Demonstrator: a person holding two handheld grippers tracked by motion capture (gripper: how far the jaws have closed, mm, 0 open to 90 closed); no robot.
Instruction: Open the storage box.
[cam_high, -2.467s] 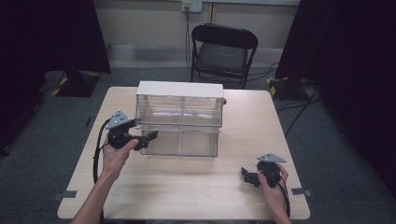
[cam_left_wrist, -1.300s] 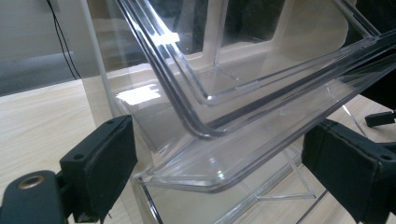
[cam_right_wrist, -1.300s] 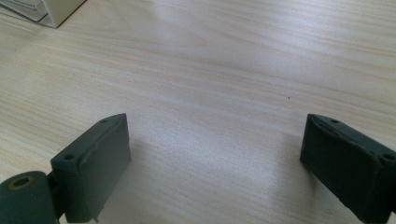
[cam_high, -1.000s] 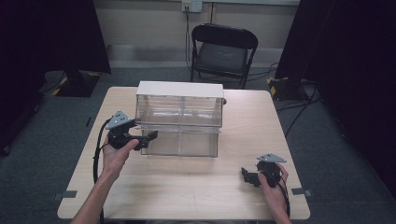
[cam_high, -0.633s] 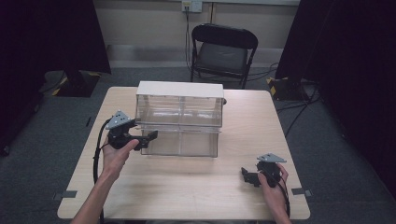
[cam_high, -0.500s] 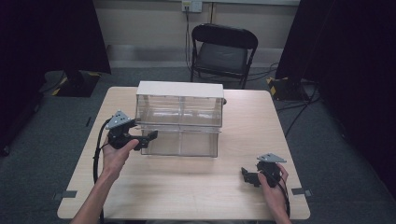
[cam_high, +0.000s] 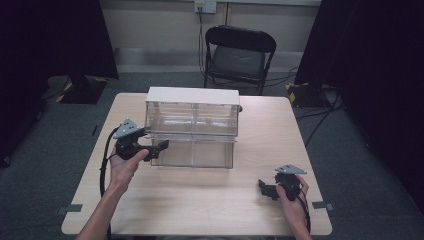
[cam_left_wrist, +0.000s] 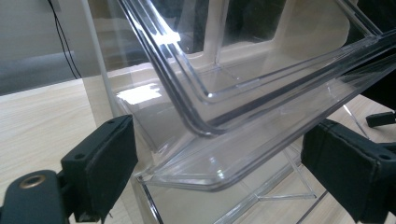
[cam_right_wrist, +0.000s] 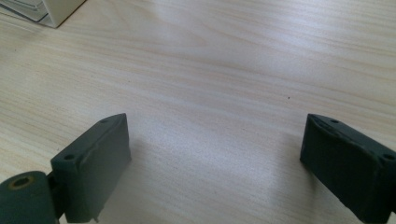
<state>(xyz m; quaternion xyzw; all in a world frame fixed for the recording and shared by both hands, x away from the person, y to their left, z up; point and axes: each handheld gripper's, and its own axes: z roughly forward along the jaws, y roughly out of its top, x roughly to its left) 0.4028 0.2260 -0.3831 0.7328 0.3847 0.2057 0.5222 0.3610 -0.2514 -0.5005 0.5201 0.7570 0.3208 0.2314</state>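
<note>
Clear drawer's front corner sat between the left hand-held gripper's jaws.

The drawer (cam_left_wrist: 261, 116), low in the clear cabinet (cam_high: 192, 125) mid-surface, ran long 9 to 3 o'clock; left hand-held gripper (cam_high: 159, 147) straddled it half-wide, pads apart. Right hand-held gripper (cam_high: 263, 189) rested wide, empty, at 5 o'clock.

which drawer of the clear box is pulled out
The lower drawer sticks out toward the person, past the front of the clear box. The upper drawer sits flush. The left gripper is at the lower drawer's left corner.
</note>
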